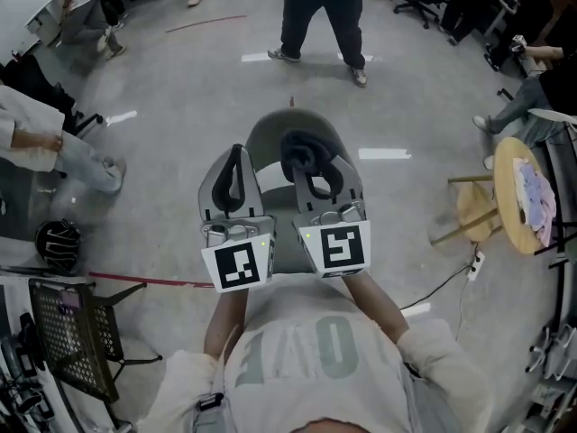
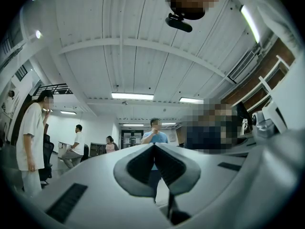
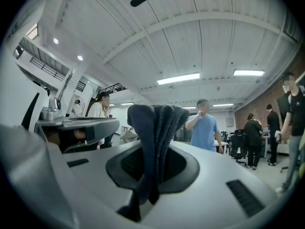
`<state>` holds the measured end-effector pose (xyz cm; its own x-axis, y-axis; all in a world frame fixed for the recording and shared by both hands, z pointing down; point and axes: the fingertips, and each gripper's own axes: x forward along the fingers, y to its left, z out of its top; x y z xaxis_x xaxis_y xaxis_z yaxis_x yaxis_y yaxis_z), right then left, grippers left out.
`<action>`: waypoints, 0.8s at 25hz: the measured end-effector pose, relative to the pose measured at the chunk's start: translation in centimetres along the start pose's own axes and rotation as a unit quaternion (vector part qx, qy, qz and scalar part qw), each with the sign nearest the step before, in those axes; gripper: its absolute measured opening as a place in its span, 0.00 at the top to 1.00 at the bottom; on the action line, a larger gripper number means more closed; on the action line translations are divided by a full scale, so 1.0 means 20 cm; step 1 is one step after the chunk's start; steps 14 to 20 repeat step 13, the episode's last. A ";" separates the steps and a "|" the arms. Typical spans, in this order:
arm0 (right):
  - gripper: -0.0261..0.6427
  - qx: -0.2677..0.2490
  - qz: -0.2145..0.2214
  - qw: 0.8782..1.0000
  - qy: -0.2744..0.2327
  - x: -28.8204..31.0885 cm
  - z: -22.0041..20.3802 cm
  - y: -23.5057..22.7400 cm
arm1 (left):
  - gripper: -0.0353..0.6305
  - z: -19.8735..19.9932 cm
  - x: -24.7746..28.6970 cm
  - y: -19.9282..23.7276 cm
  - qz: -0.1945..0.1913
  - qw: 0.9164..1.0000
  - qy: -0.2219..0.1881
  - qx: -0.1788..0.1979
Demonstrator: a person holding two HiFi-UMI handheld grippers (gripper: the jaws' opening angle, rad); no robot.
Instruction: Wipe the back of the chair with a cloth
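Pinching the dark cloth (image 1: 302, 149), the right gripper (image 1: 318, 171) hovers over the chair (image 1: 269, 132); left gripper (image 1: 236, 159) clenched empty.

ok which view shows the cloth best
The right gripper view: the dark cloth stands folded between that gripper's closed jaws, filling the centre. The head view shows it only as a small dark bundle at the tips of the right gripper, over the grey chair. The left gripper view doesn't show it.

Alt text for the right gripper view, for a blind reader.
The right gripper is shut on a folded dark grey-blue cloth standing up between its fingers. Behind, a person in a blue shirt stands under a white ribbed ceiling.
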<state>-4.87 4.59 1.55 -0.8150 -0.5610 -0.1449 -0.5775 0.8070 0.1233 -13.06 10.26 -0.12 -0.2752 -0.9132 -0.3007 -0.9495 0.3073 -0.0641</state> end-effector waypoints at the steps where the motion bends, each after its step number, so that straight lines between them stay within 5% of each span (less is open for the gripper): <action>1: 0.88 0.000 -0.002 1.000 0.000 0.00 -0.01 0.00 | 0.92 -0.01 0.00 0.00 -0.003 1.000 -0.001 -0.001; 20: 0.88 -0.019 -0.004 1.000 0.017 0.03 -0.04 0.02 | 0.92 -0.05 0.04 0.01 -0.014 1.000 0.001 -0.017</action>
